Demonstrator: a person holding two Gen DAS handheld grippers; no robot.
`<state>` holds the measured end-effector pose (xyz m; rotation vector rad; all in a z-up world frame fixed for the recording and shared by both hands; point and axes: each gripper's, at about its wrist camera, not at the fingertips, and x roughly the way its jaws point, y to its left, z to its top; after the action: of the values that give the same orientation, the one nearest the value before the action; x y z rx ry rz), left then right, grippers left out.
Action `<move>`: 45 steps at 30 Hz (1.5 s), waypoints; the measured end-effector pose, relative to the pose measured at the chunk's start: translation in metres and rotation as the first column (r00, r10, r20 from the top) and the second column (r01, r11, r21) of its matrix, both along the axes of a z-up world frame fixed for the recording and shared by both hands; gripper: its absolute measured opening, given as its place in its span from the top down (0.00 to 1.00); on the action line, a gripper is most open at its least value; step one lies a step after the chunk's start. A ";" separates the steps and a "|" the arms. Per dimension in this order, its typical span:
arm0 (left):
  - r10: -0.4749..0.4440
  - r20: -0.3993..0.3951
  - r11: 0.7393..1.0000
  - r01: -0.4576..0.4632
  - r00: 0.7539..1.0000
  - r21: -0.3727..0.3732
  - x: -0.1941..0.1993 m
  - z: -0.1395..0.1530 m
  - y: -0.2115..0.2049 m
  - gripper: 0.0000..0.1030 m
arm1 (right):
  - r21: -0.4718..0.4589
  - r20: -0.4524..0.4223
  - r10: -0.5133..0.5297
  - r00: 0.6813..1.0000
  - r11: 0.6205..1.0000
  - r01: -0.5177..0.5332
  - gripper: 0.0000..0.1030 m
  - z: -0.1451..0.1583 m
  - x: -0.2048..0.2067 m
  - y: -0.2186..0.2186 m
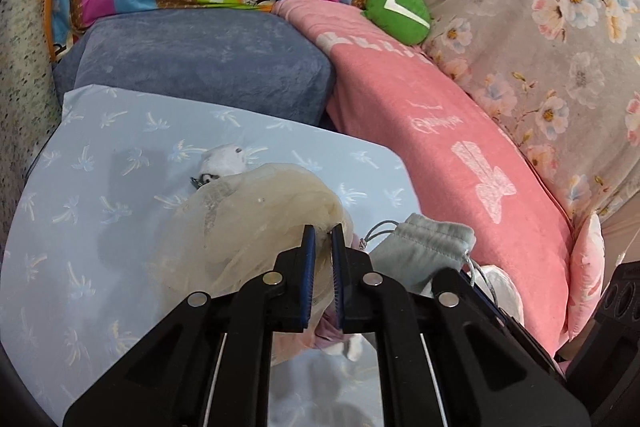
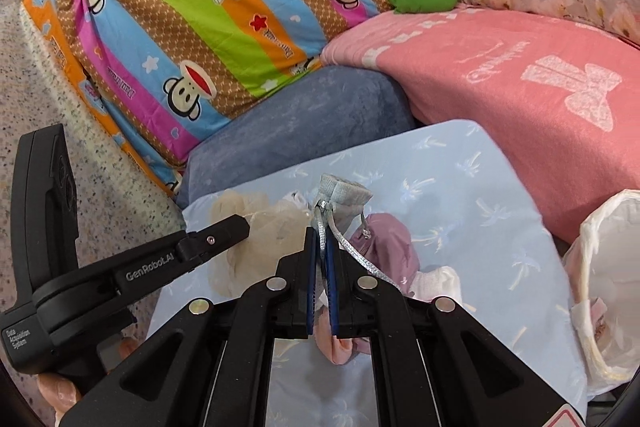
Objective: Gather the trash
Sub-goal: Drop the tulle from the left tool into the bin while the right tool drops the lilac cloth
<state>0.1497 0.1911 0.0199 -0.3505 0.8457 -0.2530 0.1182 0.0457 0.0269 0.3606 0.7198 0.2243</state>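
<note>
Left gripper [image 2: 240, 225] reads GenRobot.AI, Data Acquisition System

A sheer cream mesh [image 1: 240, 227] is bunching softly beside a matt grey cloth pouch [image 2: 344, 205] with a shiny cord [image 2: 360, 255], all lying on a smooth cotton sheet [image 1: 120, 187] near a fuzzy pink towel [image 1: 440, 131] and blue velvety cushion [image 1: 208, 63].

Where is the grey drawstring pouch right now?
The grey drawstring pouch hangs just beyond the right tongs, which pinch its cord, above the light blue pillow. The cream mesh bag is to its left in the right wrist view.
</note>
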 end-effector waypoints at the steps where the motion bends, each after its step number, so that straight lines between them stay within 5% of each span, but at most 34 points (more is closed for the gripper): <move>1: -0.010 0.007 1.000 0.010 1.000 0.000 -0.004 0.004 -0.005 0.92 | 0.003 0.007 -0.007 1.000 1.000 0.007 0.96 0.004 -0.004 -0.005; 15: -0.201 0.109 0.980 0.199 0.974 0.027 -0.045 0.042 -0.100 0.92 | 0.031 0.074 -0.179 0.981 0.984 0.177 0.96 0.033 -0.067 -0.113; 36: -0.512 0.102 0.859 0.507 0.853 0.070 -0.082 0.037 -0.260 0.91 | 0.068 0.046 -0.483 0.874 0.875 0.480 0.96 0.010 -0.147 -0.288; 41: -0.519 0.087 0.854 0.513 0.850 0.084 -0.084 0.028 -0.278 0.90 | 0.067 0.021 -0.506 0.862 0.861 0.504 0.95 0.001 -0.151 -0.306; 43: -0.518 0.074 0.855 0.513 0.852 0.082 -0.083 0.024 -0.282 0.80 | 0.062 0.014 -0.507 0.862 0.860 0.506 0.95 -0.002 -0.150 -0.308; 45: -0.508 0.075 0.861 0.502 0.858 0.083 -0.082 0.022 -0.282 0.55 | 0.061 0.007 -0.507 0.862 0.861 0.505 0.94 -0.005 -0.148 -0.309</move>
<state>0.0678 -0.0911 0.0421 -0.0487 0.8391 -0.7293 -0.0294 -0.2634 0.0217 0.5886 0.5733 -0.2535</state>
